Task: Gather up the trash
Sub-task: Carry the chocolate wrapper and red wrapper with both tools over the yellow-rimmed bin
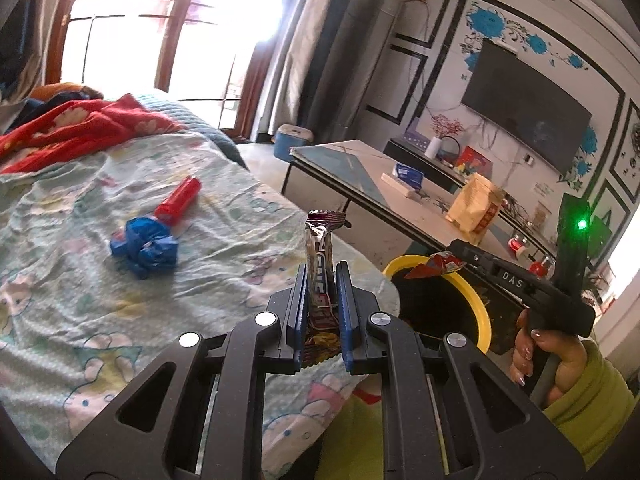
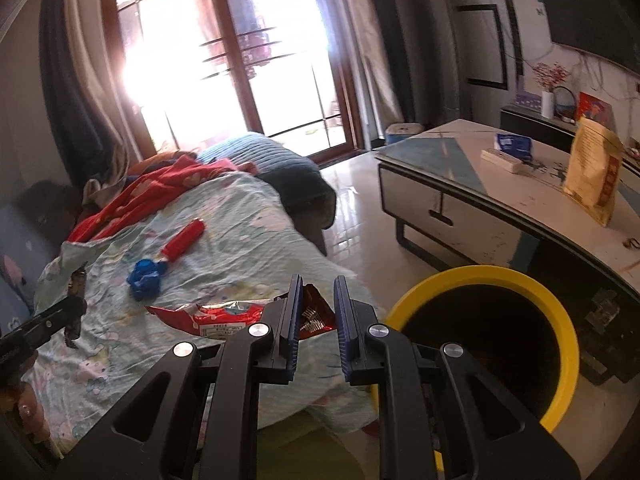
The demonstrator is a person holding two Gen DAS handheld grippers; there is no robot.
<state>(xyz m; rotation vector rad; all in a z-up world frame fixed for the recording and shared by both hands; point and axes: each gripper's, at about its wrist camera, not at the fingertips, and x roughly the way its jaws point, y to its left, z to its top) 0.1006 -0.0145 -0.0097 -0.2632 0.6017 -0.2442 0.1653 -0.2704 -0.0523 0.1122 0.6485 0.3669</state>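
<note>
Both grippers carry trash toward the yellow-rimmed bin (image 2: 480, 320) at four o'clock off the bed (image 1: 80, 320): left gripper (image 1: 322, 280) fingers clamp a snack-bar wrapper (image 1: 319, 248), right gripper (image 2: 316, 300) fingers seemingly pinch a red packet (image 2: 224, 316); next, release over the bin's mouth.

Glaring daylight pours through the wood-framed glass doors (image 2: 240, 60) behind the bed (image 2: 224, 232) with its pastel cartoon sheet, while beside the bed a glossy tiled floor (image 2: 360, 216) carries a low surface (image 2: 452, 184) beneath a wall-mounted television (image 1: 524, 104).
</note>
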